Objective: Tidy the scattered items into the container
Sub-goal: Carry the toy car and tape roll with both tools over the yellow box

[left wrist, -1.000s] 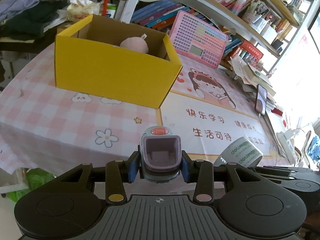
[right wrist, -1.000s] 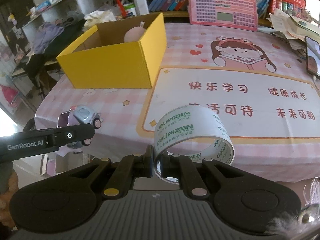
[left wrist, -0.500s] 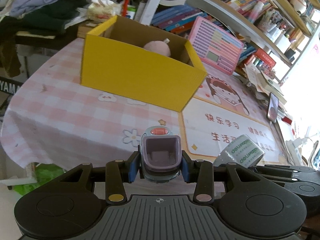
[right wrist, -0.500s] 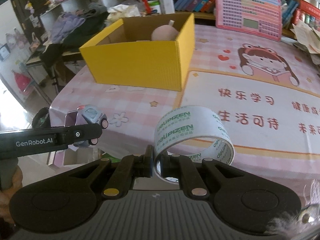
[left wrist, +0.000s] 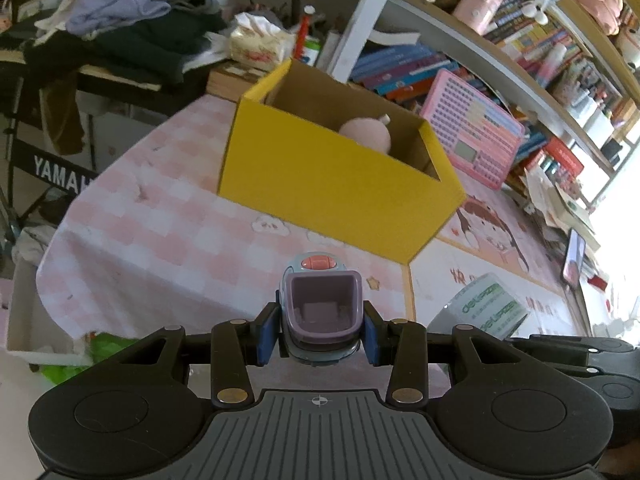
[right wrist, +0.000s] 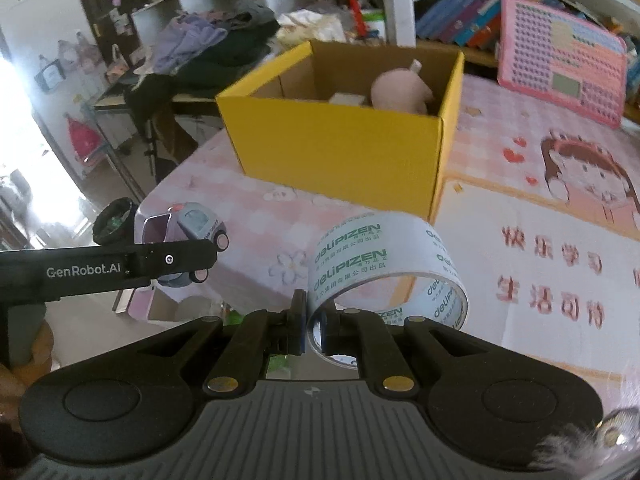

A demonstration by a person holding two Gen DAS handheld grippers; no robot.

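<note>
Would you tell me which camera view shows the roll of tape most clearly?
The right wrist view: the tape roll fills the foreground, its printed band readable, its wall pinched by the right gripper. The left wrist view shows only part of it, at the lower right.

On my right wrist view, the tape roll [right wrist: 384,264] carries green print reading "deliPIZEN", repeated around its band, with a line of small Chinese characters beneath that I cannot read. At the left edge of that frame, the arm of the left hand-held gripper [right wrist: 181,258] bears "GenRobot.AI" in white. The mat [right wrist: 560,248] on the table shows large red Chinese characters, blurred. In my left wrist view, far left, a black stand [left wrist: 60,172] reads "YAMAH", cut off.
</note>
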